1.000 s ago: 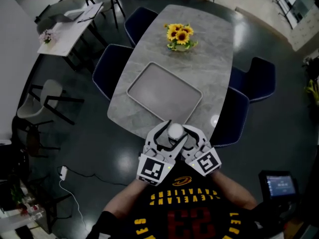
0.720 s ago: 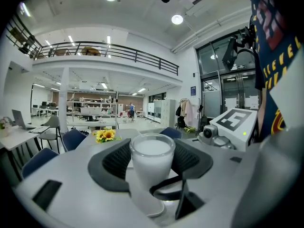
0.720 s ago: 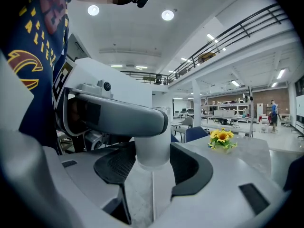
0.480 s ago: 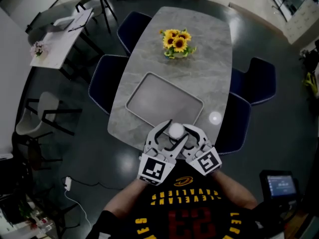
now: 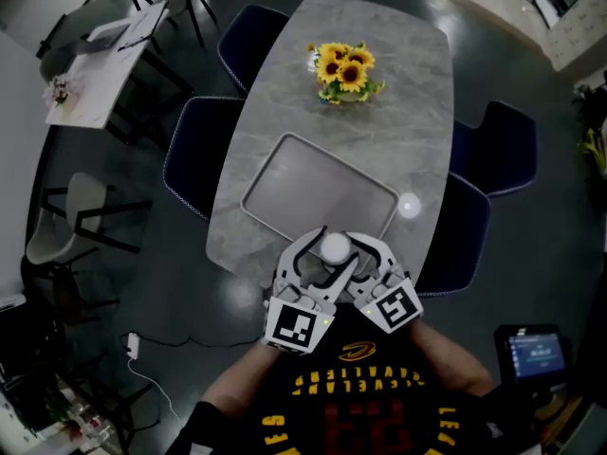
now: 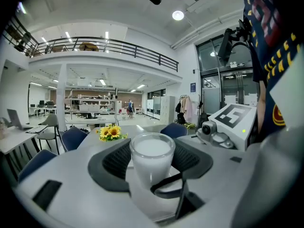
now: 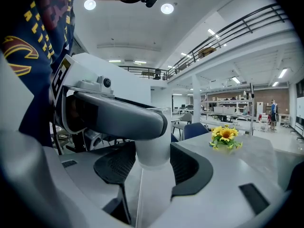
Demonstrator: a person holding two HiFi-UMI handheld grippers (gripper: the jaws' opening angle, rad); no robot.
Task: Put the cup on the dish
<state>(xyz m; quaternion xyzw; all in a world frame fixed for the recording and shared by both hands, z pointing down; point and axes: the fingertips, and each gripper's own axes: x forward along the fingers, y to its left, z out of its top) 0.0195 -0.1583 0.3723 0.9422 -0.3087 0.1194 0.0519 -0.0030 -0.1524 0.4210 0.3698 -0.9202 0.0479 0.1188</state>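
A small white cup (image 5: 334,247) hangs over the near edge of the grey marble table (image 5: 398,83), held between both grippers. My left gripper (image 5: 327,250) is shut on the cup (image 6: 152,156), with a dark pad against each side of it. My right gripper (image 5: 343,252) comes in from the right and is also shut on the cup (image 7: 153,148); the left gripper's jaw crosses above the cup in the right gripper view. The dish is a grey rectangular tray (image 5: 318,188), just beyond the cup in the middle of the table, with nothing on it.
A bunch of sunflowers (image 5: 343,72) stands at the far end of the table. Dark blue chairs flank it at the left (image 5: 194,150) and right (image 5: 507,145), one (image 5: 465,235) close to my right. A white desk (image 5: 95,60) stands far left.
Both grippers have stayed closed together on the cup. The view has shifted: the table and tray now lie slightly nearer, so the cup sits a little further over the near edge.
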